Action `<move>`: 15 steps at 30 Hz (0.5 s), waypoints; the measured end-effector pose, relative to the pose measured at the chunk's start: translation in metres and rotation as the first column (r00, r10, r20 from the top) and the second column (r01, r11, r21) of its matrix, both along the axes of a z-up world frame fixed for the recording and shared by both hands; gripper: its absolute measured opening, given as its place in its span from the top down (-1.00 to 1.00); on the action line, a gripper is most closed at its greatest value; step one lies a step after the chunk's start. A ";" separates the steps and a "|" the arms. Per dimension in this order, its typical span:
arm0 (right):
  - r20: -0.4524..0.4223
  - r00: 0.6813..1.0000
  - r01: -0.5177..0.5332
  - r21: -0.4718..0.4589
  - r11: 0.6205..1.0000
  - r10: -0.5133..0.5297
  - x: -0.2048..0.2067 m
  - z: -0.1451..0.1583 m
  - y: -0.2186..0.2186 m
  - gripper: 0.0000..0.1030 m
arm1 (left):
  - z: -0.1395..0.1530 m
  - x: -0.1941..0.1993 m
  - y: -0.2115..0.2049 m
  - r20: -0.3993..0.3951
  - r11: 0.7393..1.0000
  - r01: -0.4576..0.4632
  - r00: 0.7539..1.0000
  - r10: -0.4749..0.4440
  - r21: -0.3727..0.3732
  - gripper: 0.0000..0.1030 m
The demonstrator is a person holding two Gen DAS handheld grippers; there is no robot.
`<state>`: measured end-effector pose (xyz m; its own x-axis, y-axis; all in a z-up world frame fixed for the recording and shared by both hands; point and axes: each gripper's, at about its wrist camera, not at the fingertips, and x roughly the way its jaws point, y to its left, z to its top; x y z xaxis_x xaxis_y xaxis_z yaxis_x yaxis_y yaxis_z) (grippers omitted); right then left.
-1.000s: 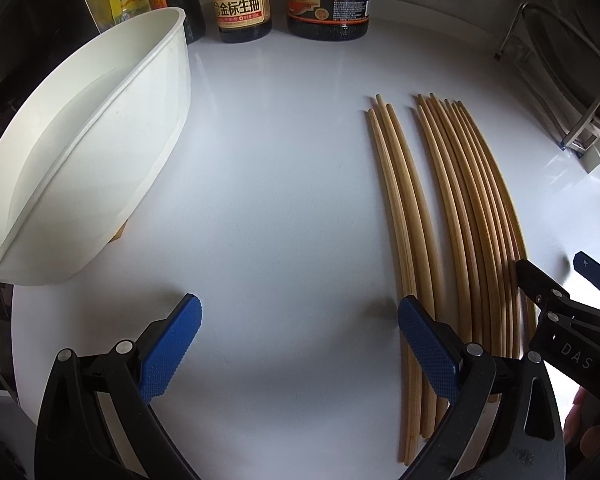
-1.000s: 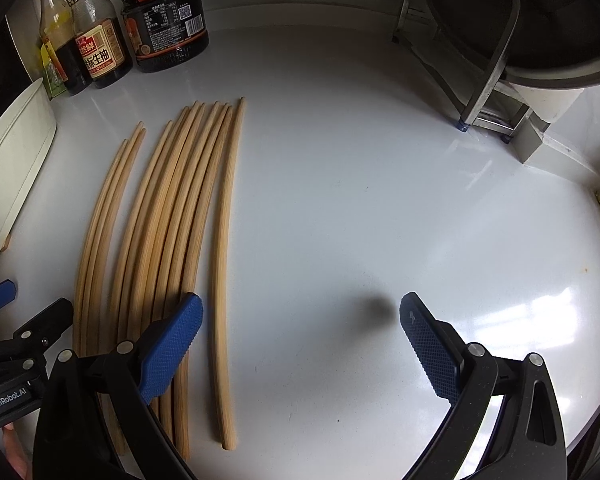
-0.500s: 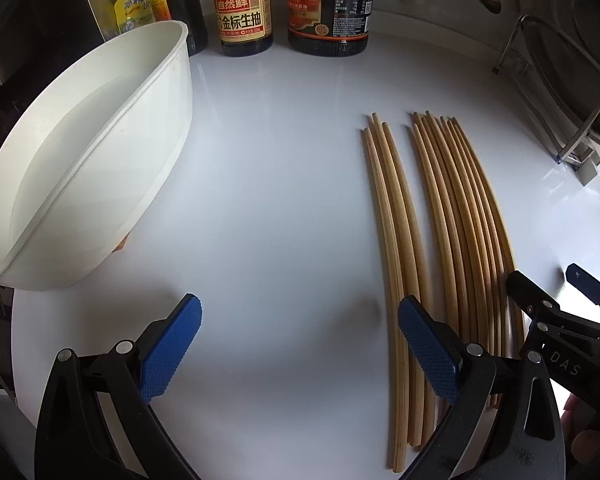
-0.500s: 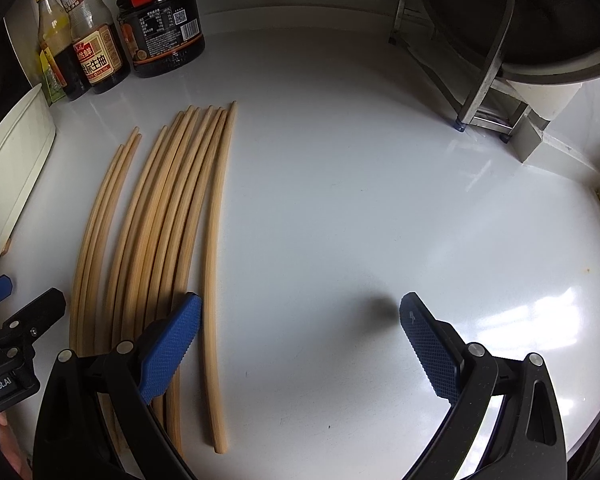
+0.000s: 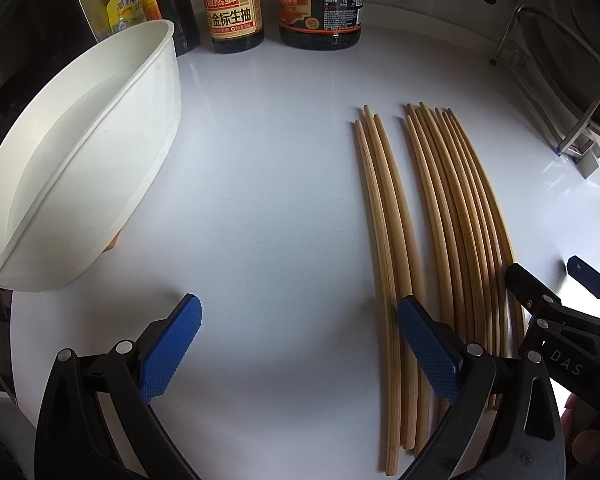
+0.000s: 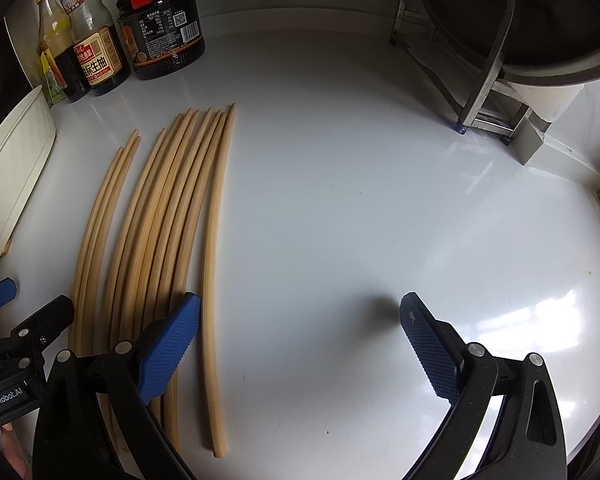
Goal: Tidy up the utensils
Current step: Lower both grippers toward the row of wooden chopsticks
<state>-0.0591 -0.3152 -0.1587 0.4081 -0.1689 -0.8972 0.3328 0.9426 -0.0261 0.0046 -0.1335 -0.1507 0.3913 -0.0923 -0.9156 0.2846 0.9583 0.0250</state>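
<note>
Several bamboo chopsticks (image 5: pixel 452 216) lie side by side on the white counter, in a group of three (image 5: pixel 384 216) and a larger group. They also show in the right wrist view (image 6: pixel 160 220), with one chopstick (image 6: pixel 214 272) a little apart on the right. A white tub (image 5: pixel 80 160) stands tilted at the left. My left gripper (image 5: pixel 300 344) is open and empty, its right pad (image 5: pixel 428 352) over the three chopsticks' near ends. My right gripper (image 6: pixel 300 344) is open and empty, its left pad (image 6: pixel 168 352) over the larger group.
Sauce bottles (image 5: pixel 232 4) and a dark jar (image 5: pixel 320 4) stand along the back wall. A metal rack (image 6: pixel 480 60) with a pot stands at the back right. The tub's rim shows at the left in the right wrist view (image 6: pixel 16 168).
Both grippers have pulled back toward me; the chopsticks and bottles sit lower in both views. Both grippers stay open. The chopsticks have not moved.
</note>
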 end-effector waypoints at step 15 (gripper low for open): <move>0.015 1.000 -0.015 -0.008 1.000 0.015 0.002 0.001 0.003 -0.83 | -0.007 0.009 0.006 0.010 0.998 -0.035 0.999 0.035 0.042 -0.90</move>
<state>-0.0566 -0.3126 -0.1572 0.4241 -0.1692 -0.8897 0.3188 0.9474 -0.0282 0.0139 -0.1279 -0.1576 0.4023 -0.0396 -0.9146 0.2504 0.9657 0.0684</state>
